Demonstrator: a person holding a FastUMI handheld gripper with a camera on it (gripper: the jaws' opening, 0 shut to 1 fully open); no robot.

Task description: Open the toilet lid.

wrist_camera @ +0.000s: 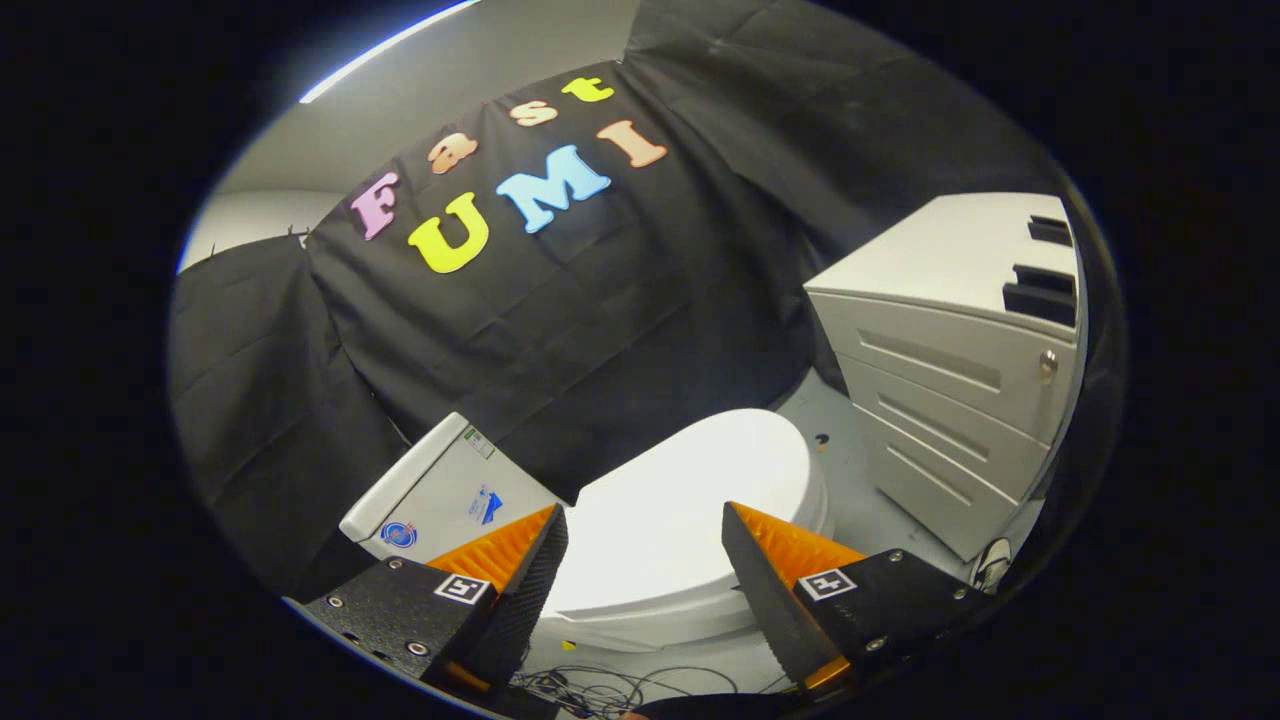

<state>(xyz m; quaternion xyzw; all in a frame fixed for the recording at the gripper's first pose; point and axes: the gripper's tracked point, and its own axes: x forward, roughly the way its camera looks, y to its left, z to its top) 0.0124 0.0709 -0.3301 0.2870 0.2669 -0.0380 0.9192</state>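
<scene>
Just beyond the gripper [645, 525], closed toilet lid [690, 490], fingers spread wide, holding nothing, above it.

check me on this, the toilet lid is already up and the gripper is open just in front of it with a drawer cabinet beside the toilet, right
Not quite: the toilet lid is down, lying closed on the bowl, as the gripper view shows. The rest holds: the gripper is open, fingers spread just in front of the lid, and the drawer cabinet stands beside the toilet.
</scene>
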